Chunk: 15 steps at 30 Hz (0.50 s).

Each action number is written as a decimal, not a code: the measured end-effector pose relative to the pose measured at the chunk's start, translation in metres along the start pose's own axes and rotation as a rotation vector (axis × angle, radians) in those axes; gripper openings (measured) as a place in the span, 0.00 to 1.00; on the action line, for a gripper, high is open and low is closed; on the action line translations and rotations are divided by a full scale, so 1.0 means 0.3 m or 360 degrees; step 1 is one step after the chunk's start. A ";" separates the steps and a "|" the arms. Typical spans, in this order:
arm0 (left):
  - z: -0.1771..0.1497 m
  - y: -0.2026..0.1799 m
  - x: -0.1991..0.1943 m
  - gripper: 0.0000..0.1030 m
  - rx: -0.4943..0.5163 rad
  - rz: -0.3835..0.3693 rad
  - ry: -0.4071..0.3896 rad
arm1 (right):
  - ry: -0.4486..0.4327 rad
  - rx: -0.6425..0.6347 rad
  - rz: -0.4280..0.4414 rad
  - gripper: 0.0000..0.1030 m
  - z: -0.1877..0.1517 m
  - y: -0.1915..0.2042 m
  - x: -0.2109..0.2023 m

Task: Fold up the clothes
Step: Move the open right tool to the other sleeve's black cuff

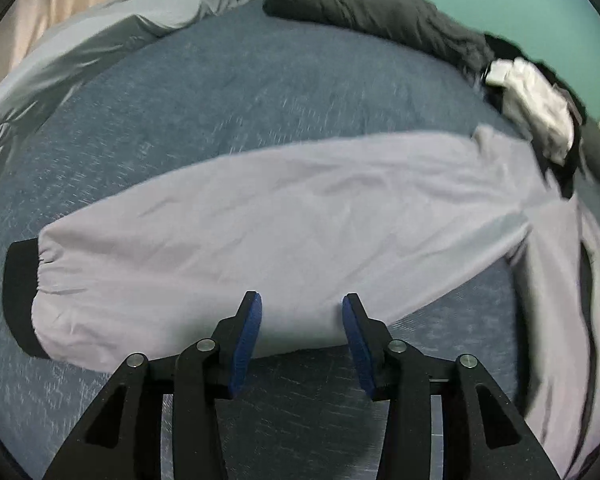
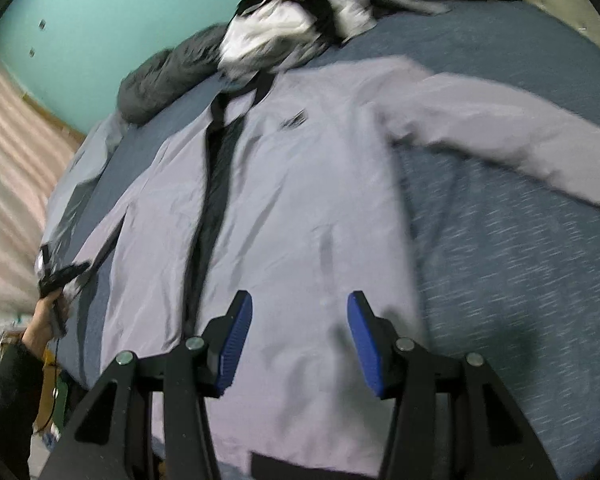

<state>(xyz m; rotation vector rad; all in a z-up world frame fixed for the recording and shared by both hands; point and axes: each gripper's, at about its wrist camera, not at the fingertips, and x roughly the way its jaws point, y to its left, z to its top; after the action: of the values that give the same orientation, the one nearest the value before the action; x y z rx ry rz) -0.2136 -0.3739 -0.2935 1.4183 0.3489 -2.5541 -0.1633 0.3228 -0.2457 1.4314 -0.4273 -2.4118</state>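
The lilac jacket (image 2: 300,200) lies front-up, spread flat across the bed (image 2: 520,280), both sleeves out. Left hand-held gripper (image 1: 302,312) hovers wide open over 1 sleeve (image 1: 260,220); right hand-held gripper (image 2: 300,312) hangs open, empty, above the hem. Likely the sleeve-folding stage: pinch near the cuff (image 1: 20,296)

Light: we see dim, even indoor light.
Shadows: soft beneath the right tool (image 2: 299,340).
Blur: motion smear, worst right view.
Edges: fisheye bending, dark corners.
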 end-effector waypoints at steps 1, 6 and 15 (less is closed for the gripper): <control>-0.004 -0.012 -0.013 0.49 -0.0006 -0.0012 -0.0014 | -0.0034 0.0027 -0.0016 0.49 0.014 -0.035 -0.021; -0.038 -0.104 -0.076 0.53 0.0000 -0.0072 -0.0066 | -0.0233 0.0283 -0.0133 0.59 0.102 -0.303 -0.154; -0.120 -0.324 -0.113 0.57 0.0046 -0.0205 -0.0052 | -0.0346 0.0800 -0.0330 0.65 0.146 -0.777 -0.294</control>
<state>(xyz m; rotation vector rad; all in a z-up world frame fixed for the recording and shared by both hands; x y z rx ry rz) -0.1947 -0.2685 -0.2725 1.4056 0.4125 -2.6917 -0.1865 0.5747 -0.2494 1.4584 -1.0469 -2.7716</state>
